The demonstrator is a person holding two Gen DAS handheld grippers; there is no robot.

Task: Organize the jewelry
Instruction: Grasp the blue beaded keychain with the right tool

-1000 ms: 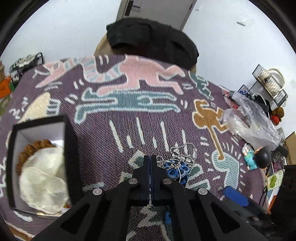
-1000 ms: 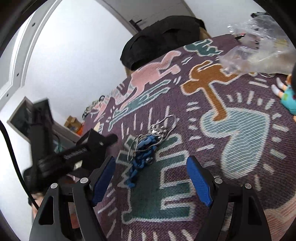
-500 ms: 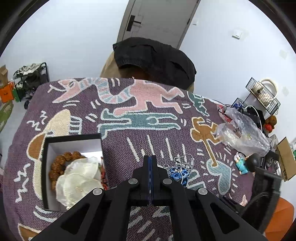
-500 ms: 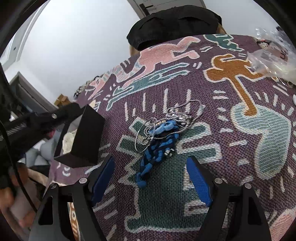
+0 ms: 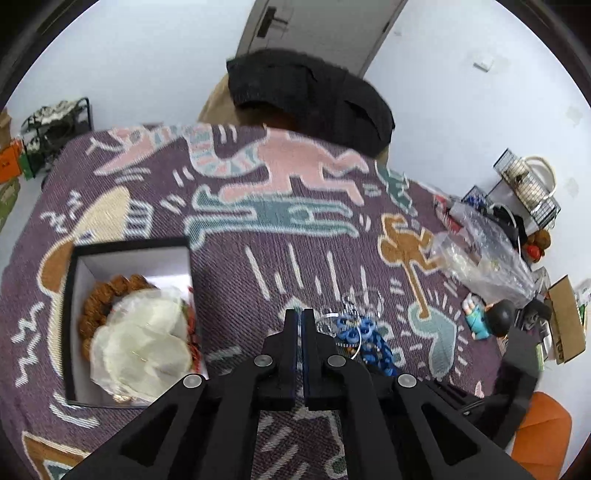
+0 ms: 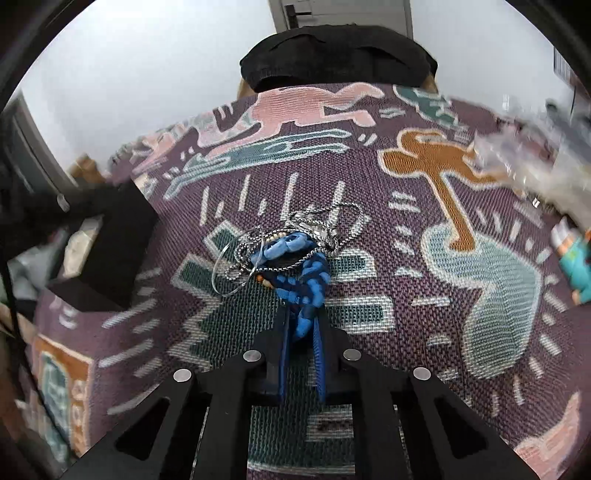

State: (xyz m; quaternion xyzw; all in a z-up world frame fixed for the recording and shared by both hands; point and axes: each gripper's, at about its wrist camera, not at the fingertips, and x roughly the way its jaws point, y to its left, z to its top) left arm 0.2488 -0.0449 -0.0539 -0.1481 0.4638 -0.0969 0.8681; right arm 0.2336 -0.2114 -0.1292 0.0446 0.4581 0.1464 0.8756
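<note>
The blue bracelet lies tangled with silver chains on the patterned cloth. The right gripper is closing, pads pinching the bracelet's near end. The left gripper is pressed together, empty. The box sits at 9 o'clock; a door and white wall at 12.

Both wrist views look steeply down, close over the patterned cloth, sharing its perhaps central part.
</note>
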